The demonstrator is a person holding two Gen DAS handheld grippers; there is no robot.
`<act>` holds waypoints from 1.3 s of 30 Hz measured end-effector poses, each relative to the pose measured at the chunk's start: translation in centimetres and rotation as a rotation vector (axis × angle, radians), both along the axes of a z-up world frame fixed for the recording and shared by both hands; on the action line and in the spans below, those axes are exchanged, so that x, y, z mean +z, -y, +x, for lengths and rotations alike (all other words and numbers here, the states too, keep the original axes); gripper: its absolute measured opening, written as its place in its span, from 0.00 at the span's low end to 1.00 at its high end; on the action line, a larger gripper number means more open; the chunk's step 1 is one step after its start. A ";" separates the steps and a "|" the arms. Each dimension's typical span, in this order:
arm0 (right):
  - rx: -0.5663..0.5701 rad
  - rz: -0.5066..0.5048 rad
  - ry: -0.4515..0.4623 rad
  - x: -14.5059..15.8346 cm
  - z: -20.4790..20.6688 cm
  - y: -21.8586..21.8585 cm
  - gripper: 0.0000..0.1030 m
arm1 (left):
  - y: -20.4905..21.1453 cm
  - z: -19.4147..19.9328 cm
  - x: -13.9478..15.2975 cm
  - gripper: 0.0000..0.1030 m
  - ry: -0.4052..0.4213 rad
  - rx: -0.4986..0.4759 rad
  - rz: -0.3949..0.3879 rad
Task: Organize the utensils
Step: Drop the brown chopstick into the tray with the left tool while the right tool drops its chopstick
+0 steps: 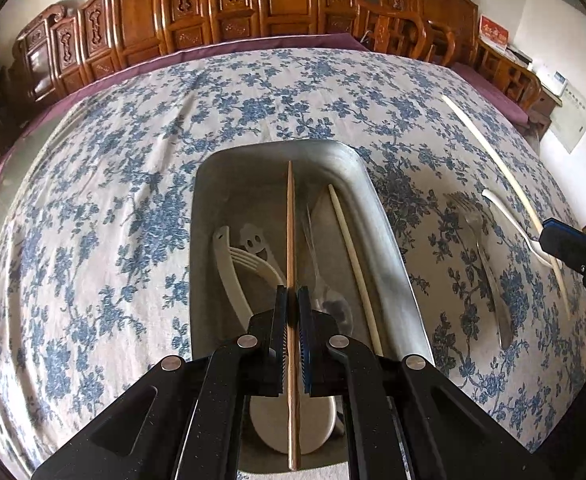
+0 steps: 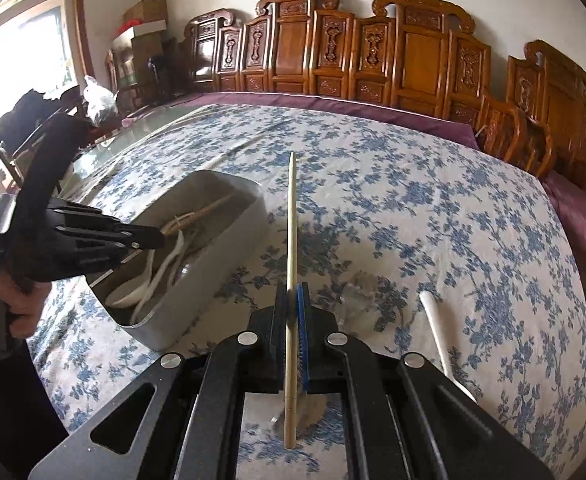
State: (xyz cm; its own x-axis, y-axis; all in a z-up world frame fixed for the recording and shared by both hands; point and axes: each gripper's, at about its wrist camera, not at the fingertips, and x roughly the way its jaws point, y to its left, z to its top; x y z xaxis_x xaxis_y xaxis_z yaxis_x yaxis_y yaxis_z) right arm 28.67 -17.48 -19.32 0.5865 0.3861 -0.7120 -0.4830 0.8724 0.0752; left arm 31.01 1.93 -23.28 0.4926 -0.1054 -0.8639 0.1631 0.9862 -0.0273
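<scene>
My left gripper [image 1: 292, 292] is shut on a brown wooden chopstick [image 1: 290, 220], which points along the length of a metal tray [image 1: 277, 145] just below it. In the tray lie a white fork [image 1: 249, 258], a clear spoon [image 1: 325, 292] and a cream chopstick [image 1: 353, 264]. My right gripper [image 2: 292, 292] is shut on another cream chopstick [image 2: 292, 220], right of the tray [image 2: 229, 248] over the floral cloth. On the cloth under it lie a clear fork [image 2: 357, 284] and a white spoon [image 2: 437, 324]. The left gripper [image 2: 157, 240] shows above the tray.
A blue floral cloth [image 1: 113, 200] covers the table. Carved wooden chairs [image 1: 229, 4] line its far edge, and more stand at the right [image 2: 553, 120]. Boxes and bags [image 2: 141, 40] are stacked by the window at the far left. A hand [image 2: 17, 300] grips the left tool.
</scene>
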 end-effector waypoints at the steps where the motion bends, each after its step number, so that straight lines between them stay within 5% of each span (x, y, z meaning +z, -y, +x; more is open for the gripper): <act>1: 0.003 0.000 0.000 0.1 0.0 -0.3 0.06 | 0.0 0.0 -0.1 0.04 -0.003 -0.003 -0.002; 26: 0.085 0.019 -0.042 0.2 0.8 -10.5 0.06 | -6.6 -2.0 3.4 0.06 0.106 0.089 -0.028; 29: 0.087 0.029 -0.048 0.1 0.9 -11.8 0.06 | -7.2 -2.4 3.6 0.19 0.119 0.104 -0.012; 34: 0.090 0.047 -0.054 0.0 1.5 -13.7 0.06 | -8.3 -2.9 3.9 0.21 0.128 0.136 -0.014; 39: 0.073 0.038 -0.059 -0.5 2.0 -14.6 0.06 | -9.8 -3.1 4.0 0.36 0.131 0.176 -0.023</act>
